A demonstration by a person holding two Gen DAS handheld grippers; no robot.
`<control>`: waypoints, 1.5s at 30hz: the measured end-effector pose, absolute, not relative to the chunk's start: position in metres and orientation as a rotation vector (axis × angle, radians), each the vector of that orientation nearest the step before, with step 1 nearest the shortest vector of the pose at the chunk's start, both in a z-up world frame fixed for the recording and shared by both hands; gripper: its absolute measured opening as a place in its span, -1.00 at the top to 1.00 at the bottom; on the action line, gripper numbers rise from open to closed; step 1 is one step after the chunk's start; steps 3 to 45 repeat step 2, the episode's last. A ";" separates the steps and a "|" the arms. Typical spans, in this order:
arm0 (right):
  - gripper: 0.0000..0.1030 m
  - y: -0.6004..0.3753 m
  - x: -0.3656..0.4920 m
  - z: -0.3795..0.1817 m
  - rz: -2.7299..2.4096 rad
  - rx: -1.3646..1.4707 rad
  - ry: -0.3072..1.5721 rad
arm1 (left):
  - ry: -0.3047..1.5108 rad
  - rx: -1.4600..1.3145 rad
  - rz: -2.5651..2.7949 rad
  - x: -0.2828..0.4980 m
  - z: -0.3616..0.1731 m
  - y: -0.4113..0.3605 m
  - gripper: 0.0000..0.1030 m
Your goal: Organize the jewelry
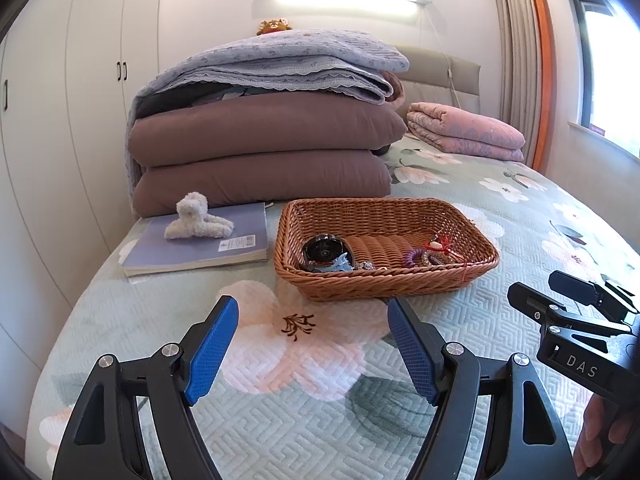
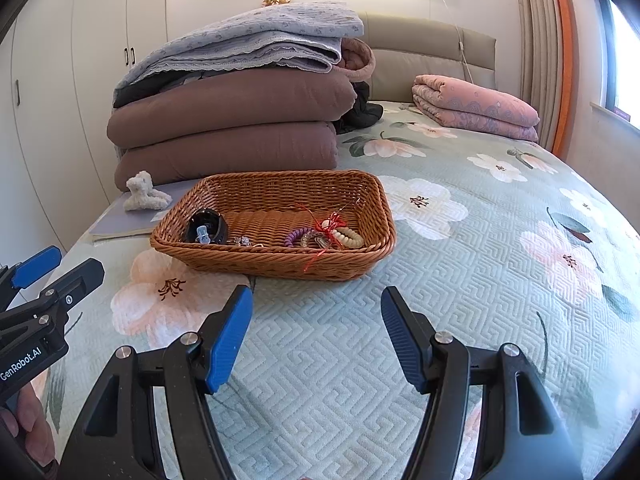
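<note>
Covering the bed is a floral quilted bedspread, with stacked brown duvets at its far end. Near them a wicker basket holds a black watch, beaded bracelets, a purple coil hair tie and a red cord charm. Beside it, a fluffy white hair claw rests on a lavender notebook. Left gripper and right gripper hover wide apart, holding nothing, just short of the basket.

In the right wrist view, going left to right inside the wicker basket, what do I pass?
Inside the woven brown wicker basket: round black watch with a small light-blue clip against it → small clear crystal pieces → purple spiral hair tie → red knotted cord charm → cream beaded bracelet.
</note>
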State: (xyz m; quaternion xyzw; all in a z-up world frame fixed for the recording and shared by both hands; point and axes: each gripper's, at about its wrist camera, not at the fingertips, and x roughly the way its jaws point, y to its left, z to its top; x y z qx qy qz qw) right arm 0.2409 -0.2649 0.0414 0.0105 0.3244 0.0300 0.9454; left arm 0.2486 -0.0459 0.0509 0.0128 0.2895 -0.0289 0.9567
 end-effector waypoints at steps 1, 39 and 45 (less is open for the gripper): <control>-0.32 -0.265 0.241 0.041 0.064 0.023 0.661 | 0.586 0.025 -0.057 0.249 0.051 -0.046 -0.51; -0.32 -0.265 0.241 0.041 0.061 0.024 0.661 | 0.587 0.023 -0.057 0.248 0.051 -0.045 -0.51; -0.32 -0.265 0.241 0.041 0.061 0.024 0.661 | 0.587 0.023 -0.057 0.248 0.051 -0.045 -0.51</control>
